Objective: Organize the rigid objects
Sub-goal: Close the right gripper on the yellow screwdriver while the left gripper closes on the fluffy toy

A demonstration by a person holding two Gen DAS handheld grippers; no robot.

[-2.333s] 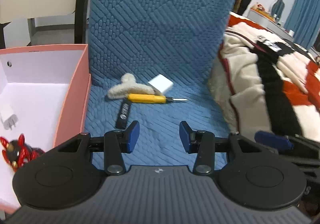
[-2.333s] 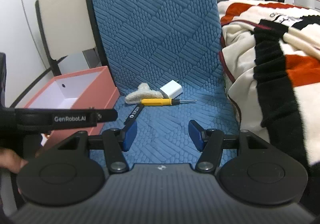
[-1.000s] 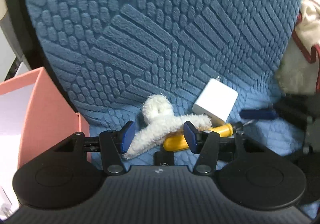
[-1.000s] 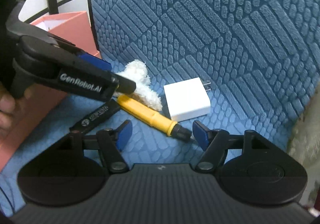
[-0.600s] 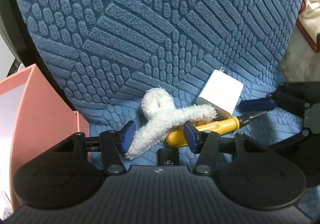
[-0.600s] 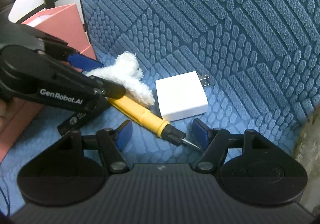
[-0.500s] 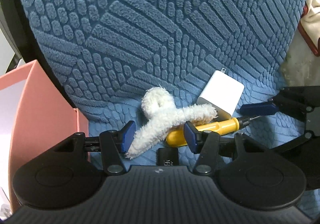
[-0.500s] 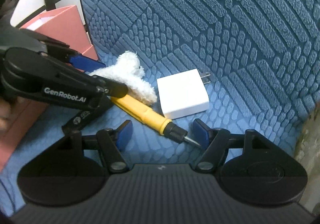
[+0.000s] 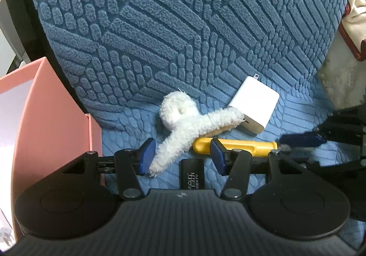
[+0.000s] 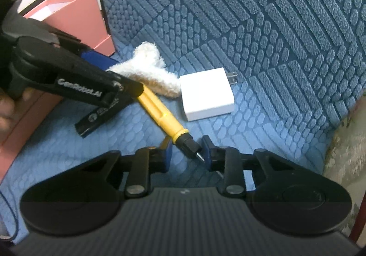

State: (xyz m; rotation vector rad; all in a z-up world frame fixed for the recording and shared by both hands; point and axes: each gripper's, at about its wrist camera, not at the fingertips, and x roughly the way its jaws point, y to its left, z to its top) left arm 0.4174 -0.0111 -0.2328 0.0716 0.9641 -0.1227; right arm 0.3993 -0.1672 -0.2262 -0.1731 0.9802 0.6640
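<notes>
The right gripper [image 10: 185, 154] has narrowed around the screwdriver [image 10: 163, 115] tip at 6 o'clock, jaws not clamped; left gripper [image 9: 181, 156] gapes around the clip [image 9: 194, 123].

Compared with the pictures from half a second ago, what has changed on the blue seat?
The right gripper has narrowed around the dark tip of the yellow screwdriver, not yet clamped. The left gripper stays open around the fluffy white clip. The white charger is unmoved.
</notes>
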